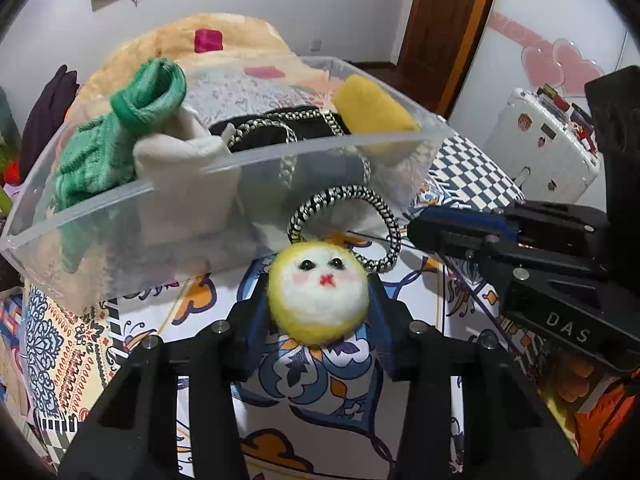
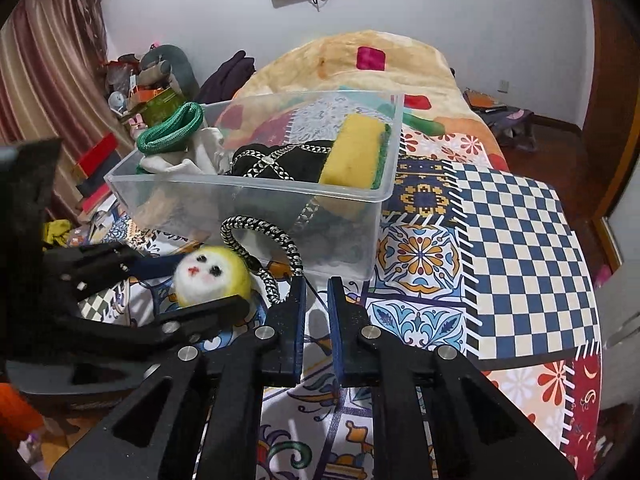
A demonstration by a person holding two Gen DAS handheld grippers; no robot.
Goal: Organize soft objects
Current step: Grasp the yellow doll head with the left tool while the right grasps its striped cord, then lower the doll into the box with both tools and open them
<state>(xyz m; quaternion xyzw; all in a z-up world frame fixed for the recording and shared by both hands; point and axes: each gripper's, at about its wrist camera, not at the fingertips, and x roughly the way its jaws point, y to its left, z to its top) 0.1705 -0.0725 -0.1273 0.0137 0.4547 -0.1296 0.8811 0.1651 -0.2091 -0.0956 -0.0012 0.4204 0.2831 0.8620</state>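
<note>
Most soft things already lie in the clear plastic bin (image 1: 280, 148) on the bed (image 2: 520, 220). The left hand-held gripper (image 1: 318, 304) grips the felt chick-face hair tie (image 1: 318, 296) just before it; the right hand-held gripper (image 2: 317, 292) hangs narrow, empty.

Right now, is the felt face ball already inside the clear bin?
No. The felt face ball is clamped in the left gripper outside the clear bin, above the patterned cloth.

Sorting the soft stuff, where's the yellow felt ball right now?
The felt ball is clamped in the left gripper, above the tablecloth just before the bin.
</note>
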